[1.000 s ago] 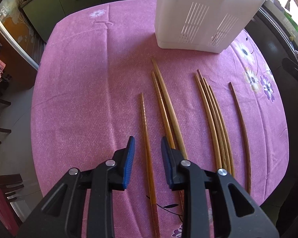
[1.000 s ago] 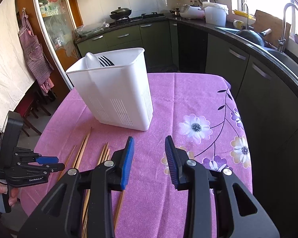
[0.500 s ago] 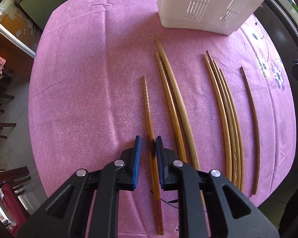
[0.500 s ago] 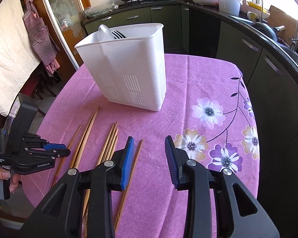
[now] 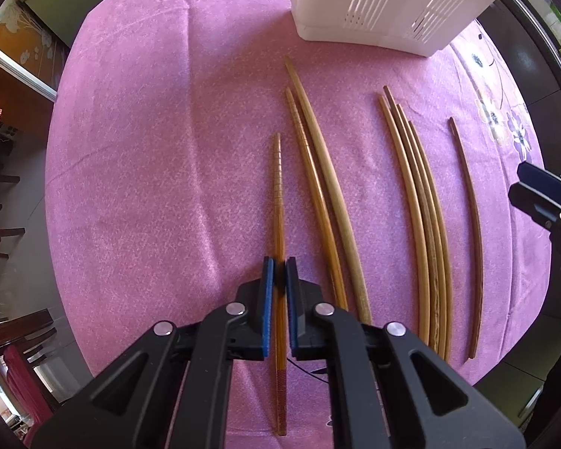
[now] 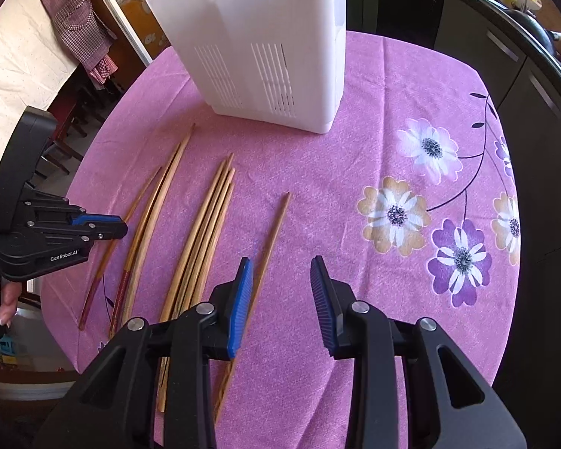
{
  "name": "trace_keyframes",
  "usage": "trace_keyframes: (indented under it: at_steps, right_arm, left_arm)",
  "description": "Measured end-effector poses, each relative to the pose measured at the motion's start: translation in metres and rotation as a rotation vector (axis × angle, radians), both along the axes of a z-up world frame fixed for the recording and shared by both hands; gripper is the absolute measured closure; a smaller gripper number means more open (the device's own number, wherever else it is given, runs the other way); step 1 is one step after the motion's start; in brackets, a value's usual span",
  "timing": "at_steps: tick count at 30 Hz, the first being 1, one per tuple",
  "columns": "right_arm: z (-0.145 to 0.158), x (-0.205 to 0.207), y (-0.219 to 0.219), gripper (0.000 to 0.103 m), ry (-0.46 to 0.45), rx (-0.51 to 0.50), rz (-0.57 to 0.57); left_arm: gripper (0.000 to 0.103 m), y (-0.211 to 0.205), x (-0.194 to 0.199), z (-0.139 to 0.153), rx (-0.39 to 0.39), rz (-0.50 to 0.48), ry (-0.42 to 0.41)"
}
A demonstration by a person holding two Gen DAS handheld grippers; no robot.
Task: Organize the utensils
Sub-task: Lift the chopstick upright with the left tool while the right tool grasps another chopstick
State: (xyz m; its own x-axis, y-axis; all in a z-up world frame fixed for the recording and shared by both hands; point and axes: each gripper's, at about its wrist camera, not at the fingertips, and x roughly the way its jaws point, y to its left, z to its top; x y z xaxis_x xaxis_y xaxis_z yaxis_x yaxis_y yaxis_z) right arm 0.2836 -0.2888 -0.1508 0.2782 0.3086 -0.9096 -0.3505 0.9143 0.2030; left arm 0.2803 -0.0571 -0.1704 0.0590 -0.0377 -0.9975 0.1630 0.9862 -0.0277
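The leftmost chopstick (image 5: 278,202) is pinched by the left gripper (image 5: 279,275) on the surface (image 5: 149,149). The right gripper (image 6: 280,280) is held with fingers spread above the single chopstick (image 6: 275,230).

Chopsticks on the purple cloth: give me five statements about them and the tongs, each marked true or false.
1. The left tongs are closed on the leftmost chopstick. True.
2. The right tongs grip a chopstick. False: they are open and hold nothing.
3. The white utensil holder lies tipped on its side. False: it stands upright on the tablecloth.
4. One lone dark chopstick lies apart, on the right of the row. True.
5. The gripped chopstick is already inside the holder. False: in the left wrist view it lies along the cloth.
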Motion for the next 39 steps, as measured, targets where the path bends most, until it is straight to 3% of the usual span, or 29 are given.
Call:
trace_keyframes:
  at_steps: [3, 9, 11, 15, 21, 30, 34, 39]
  right_arm:
    - [-0.010, 0.002, 0.007, 0.070, 0.080, 0.020, 0.023]
    - [-0.029, 0.011, 0.024, 0.073, 0.213, -0.048, 0.044]
    - [-0.032, 0.013, 0.029, 0.078, 0.243, -0.070, 0.040]
    - [-0.037, 0.017, 0.038, 0.078, 0.268, -0.133, 0.021]
    - [-0.039, 0.017, 0.058, 0.083, 0.237, -0.232, 0.010]
    - [-0.042, 0.002, 0.076, 0.096, 0.200, -0.250, 0.029]
    - [-0.033, -0.006, 0.066, 0.096, 0.190, -0.178, 0.027]
    - [0.002, -0.022, 0.043, 0.096, 0.087, -0.061, 0.012]
  left_arm:
    - [0.096, 0.005, -0.003, 0.003, 0.000, 0.001, -0.024]
    - [0.096, 0.006, -0.014, 0.033, 0.009, -0.022, -0.111]
    - [0.096, 0.007, -0.016, 0.046, 0.002, -0.030, -0.139]
    - [0.096, 0.015, -0.033, 0.064, -0.025, -0.045, -0.210]
    - [0.096, 0.024, -0.053, 0.080, -0.050, -0.068, -0.266]
    - [0.096, 0.030, -0.053, 0.080, -0.064, -0.059, -0.284]
    - [0.096, 0.034, -0.055, 0.086, -0.078, -0.052, -0.297]
    - [0.096, 0.037, -0.057, 0.096, -0.094, -0.045, -0.320]
